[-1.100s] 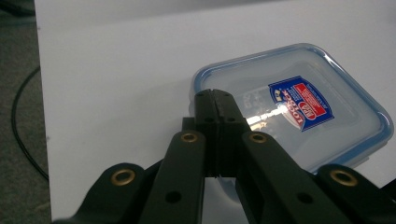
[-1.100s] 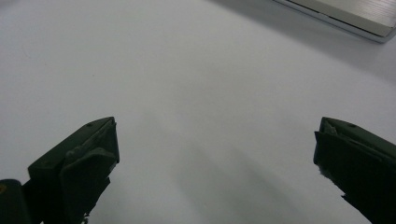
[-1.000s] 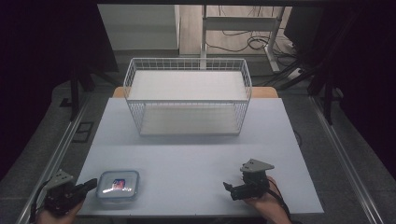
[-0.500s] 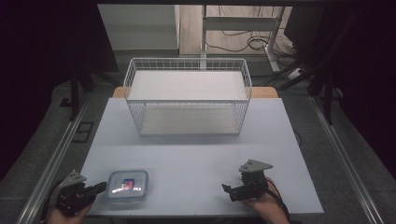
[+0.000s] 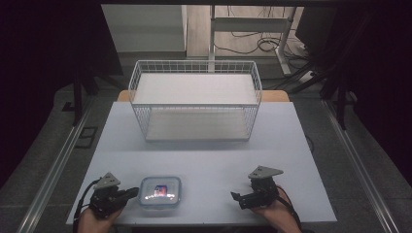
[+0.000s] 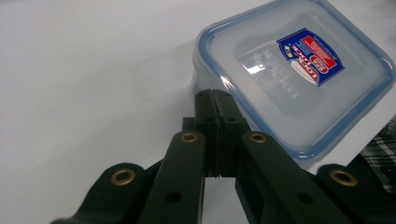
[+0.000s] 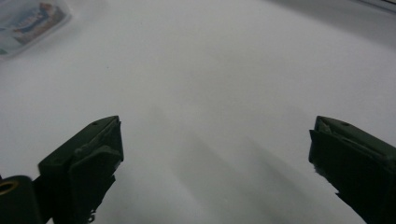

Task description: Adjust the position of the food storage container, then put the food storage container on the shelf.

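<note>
The box [image 5: 161, 191] has slid rightward; my left tongs [image 5: 130, 193], pressed shut on nothing, touch its nine o'clock side. My right tongs [image 5: 236, 198] gape wide, empty.

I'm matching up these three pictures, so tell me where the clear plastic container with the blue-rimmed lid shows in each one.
High view: the container sits near the table's front edge, just right of the left gripper.
Left gripper view: upper right, against the shut jaws' tips.
Right gripper view: far top-left corner, cropped.
Shared landmark: the red and blue label on its lid.
</note>
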{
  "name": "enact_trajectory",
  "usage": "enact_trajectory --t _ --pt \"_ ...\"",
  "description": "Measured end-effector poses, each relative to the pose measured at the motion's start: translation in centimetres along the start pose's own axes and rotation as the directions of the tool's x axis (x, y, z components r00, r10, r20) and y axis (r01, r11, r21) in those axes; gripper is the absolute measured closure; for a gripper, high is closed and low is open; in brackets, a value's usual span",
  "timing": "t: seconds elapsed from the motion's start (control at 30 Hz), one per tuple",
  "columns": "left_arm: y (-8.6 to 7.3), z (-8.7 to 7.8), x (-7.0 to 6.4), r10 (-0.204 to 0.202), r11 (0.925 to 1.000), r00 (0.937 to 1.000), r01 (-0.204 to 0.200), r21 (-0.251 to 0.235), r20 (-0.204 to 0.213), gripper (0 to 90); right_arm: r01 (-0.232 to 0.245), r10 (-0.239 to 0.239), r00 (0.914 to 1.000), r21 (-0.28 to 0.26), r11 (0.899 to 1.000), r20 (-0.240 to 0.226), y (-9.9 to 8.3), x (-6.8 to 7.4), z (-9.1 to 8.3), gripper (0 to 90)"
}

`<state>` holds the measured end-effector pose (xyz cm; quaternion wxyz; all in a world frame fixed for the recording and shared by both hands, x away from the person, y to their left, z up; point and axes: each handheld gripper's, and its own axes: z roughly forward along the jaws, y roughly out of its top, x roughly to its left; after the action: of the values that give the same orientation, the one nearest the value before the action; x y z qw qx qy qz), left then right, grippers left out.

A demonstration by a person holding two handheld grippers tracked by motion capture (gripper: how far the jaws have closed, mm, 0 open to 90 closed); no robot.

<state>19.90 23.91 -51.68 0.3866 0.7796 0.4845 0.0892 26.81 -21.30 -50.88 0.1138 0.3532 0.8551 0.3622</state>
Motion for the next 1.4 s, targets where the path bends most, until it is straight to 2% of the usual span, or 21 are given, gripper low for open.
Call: enact_trajectory --t 0.13,0.17,0.47,0.5,0.57,0.73,0.77,0.8,0.83,0.9,0.93,0.97,1.0,1.03,1.1,1.2,1.3,1.33,1.37,1.4 --pt "0.7 1.0 -1.0 0.031 0.9995 0.9992 -0.031 0.009 0.024 89.9 -0.002 0.002 1.0000 0.013 1.000 -0.003 -0.1 0.0 0.1 5.1" --pt "1.2 1.5 -1.6 0.052 0.9986 0.9980 -0.053 0.011 0.035 89.9 -0.003 0.003 1.0000 0.017 1.000 -0.004 -0.1 0.0 0.1 5.3" --pt "2.5 3.5 -3.5 0.098 0.9950 0.9910 -0.099 0.013 0.092 89.9 -0.015 0.015 0.9997 0.015 1.000 -0.021 -0.1 -0.2 0.2 4.4" --pt "3.0 4.1 -4.2 0.116 0.9929 0.9873 -0.118 0.015 0.109 89.9 -0.009 0.010 0.9993 0.019 1.000 -0.037 -0.2 -0.3 0.2 2.8" --pt "3.2 4.4 -4.4 0.124 0.9919 0.9854 -0.126 0.016 0.117 89.9 -0.012 0.012 0.9989 0.018 1.000 -0.046 -0.2 -0.3 0.2 2.4" --pt "4.3 5.9 -6.0 0.170 0.9844 0.9734 -0.175 0.021 0.154 89.9 -0.015 0.016 0.9988 0.022 1.000 -0.047 -0.3 -0.5 0.3 1.9" --pt "4.3 5.9 -6.0 0.170 0.9844 0.9734 -0.175 0.021 0.154 89.9 -0.016 0.017 0.9987 0.022 1.000 -0.047 -0.3 -0.5 0.3 1.9" --pt "4.7 6.4 -6.6 0.183 0.9816 0.9678 -0.189 0.023 0.173 89.9 -0.016 0.017 0.9986 0.024 1.000 -0.049 -0.3 -0.6 0.3 1.9" --pt "4.7 6.4 -6.6 0.183 0.9816 0.9678 -0.189 0.023 0.173 89.9 -0.016 0.017 0.9986 0.024 1.000 -0.049 -0.3 -0.6 0.3 1.9" --pt "5.2 7.0 -7.2 0.208 0.9756 0.9602 -0.218 0.031 0.186 89.8 -0.017 0.019 0.9983 0.027 0.999 -0.055 -0.4 -0.6 0.4 1.9" --pt "5.2 7.0 -7.2 0.209 0.9753 0.9599 -0.219 0.032 0.187 89.8 -0.015 0.016 0.9983 0.026 1.000 -0.056 -0.4 -0.6 0.4 1.8" --pt "5.2 7.0 -7.2 0.209 0.9753 0.9599 -0.219 0.032 0.187 88.0 -0.015 0.016 0.9983 0.026 1.000 -0.056 -0.4 -0.6 0.4 1.8" --pt "5.1 6.9 -6.8 0.194 0.9790 0.9644 -0.202 0.026 0.179 83.0 -0.018 0.019 0.9985 0.020 1.000 -0.052 -0.4 -0.6 0.4 0.9" --pt "5.1 6.9 -6.8 0.194 0.9790 0.9644 -0.202 0.026 0.179 79.1 -0.014 0.014 0.9989 0.012 1.000 -0.045 -0.5 -0.6 0.3 0.5" --pt "5.1 6.5 -5.9 0.164 0.9862 0.9718 -0.166 -0.002 0.170 69.2 -0.016 0.016 0.9988 0.001 1.000 -0.047 -0.4 -0.7 0.1 1.0" --pt "4.9 6.4 -5.3 0.149 0.9887 0.9749 -0.144 -0.043 0.166 47.8 -0.013 0.013 0.9993 -0.014 1.000 -0.036 -0.2 -0.7 -0.2 2.9" --pt "4.8 6.4 -5.0 0.137 0.9901 0.9749 -0.130 -0.054 0.175 33.8 -0.004 0.003 0.9992 -0.024 1.000 -0.039 0.0 -0.4 -0.4 3.6" --pt "4.7 6.4 -4.9 0.129 0.9910 0.9739 -0.120 -0.059 0.187 33.8 -0.005 0.004 0.9990 -0.028 1.000 -0.044 0.0 -0.3 -0.4 3.2" --pt "4.8 6.4 -4.8 0.120 0.9918 0.9724 -0.109 -0.066 0.200 28.5 -0.008 0.005 0.9978 -0.040 0.999 -0.066 0.3 0.2 -0.5 1.3" --pt "4.8 6.4 -4.8 0.120 0.9918 0.9724 -0.109 -0.066 0.200 26.7 -0.008 0.005 0.9978 -0.040 0.999 -0.066 0.3 0.2 -0.5 1.3"
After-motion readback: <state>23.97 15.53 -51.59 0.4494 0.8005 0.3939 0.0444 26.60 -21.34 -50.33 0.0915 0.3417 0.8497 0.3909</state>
